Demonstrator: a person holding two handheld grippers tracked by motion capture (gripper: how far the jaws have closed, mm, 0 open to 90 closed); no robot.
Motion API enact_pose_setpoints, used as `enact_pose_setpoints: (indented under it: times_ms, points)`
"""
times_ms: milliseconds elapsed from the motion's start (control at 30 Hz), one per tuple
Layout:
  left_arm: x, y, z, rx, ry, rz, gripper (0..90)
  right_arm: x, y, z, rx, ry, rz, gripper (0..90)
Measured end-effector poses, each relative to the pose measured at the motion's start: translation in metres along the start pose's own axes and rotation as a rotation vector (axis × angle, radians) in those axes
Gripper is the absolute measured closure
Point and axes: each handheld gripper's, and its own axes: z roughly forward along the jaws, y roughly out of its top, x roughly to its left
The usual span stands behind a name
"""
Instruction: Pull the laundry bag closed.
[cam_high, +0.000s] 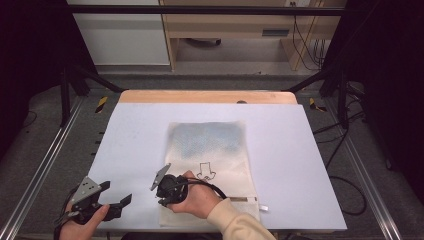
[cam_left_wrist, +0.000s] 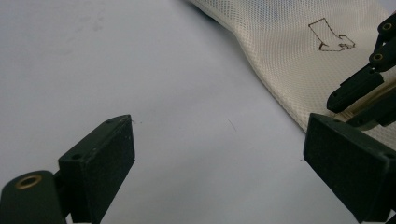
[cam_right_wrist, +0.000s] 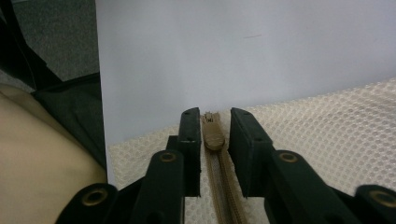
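Currently the right gripper (cam_right_wrist: 215, 133) sits at the near left corner of the mesh bag (cam_high: 212, 150), roughly 6 o'clock on the table (cam_high: 300, 165) in the high view. In the right gripper view its jaws stand narrowly apart, straddling the zipper pull (cam_right_wrist: 212, 135); slim gaps show on both sides, so I read the pads as not yet pressing it. The left gripper (cam_left_wrist: 219, 158) rests at about 7 o'clock, jaws wide and holding nothing, just beside the bag's left edge.

Step in hand, as I judge it: gripping the pull to run the zipper (cam_right_wrist: 226, 196). To do it well: centre the pull between the pads, close fully before any tug, then draw along the zipper line, not upward. The left gripper would do best pinning the mesh near the corner so the fabric does not bunch.

Farther off, an arrow drawing (cam_high: 205, 171) marks mid-bag; a bluish patch lies beyond.

Hard to make out: whether the zipper is open or shut, and what the bluish patch is. The hand (cam_high: 192, 200) covers the bag corner in the high view.
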Motion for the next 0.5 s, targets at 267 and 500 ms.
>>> enact_pose_setpoints:
  times_ms: [267, 500]
  points:
    - [-0.010, 0.000, 0.006, 0.023, -0.053, 0.000, 8.7, 0.000, 0.000, 0.004, 0.038, 0.014, -0.014, 81.7]
    - [-0.021, 0.002, 0.012, 0.077, -0.112, 0.038, 10.9, 0.000, 0.001, -0.003, 0.009, 0.022, -0.011, 81.8]
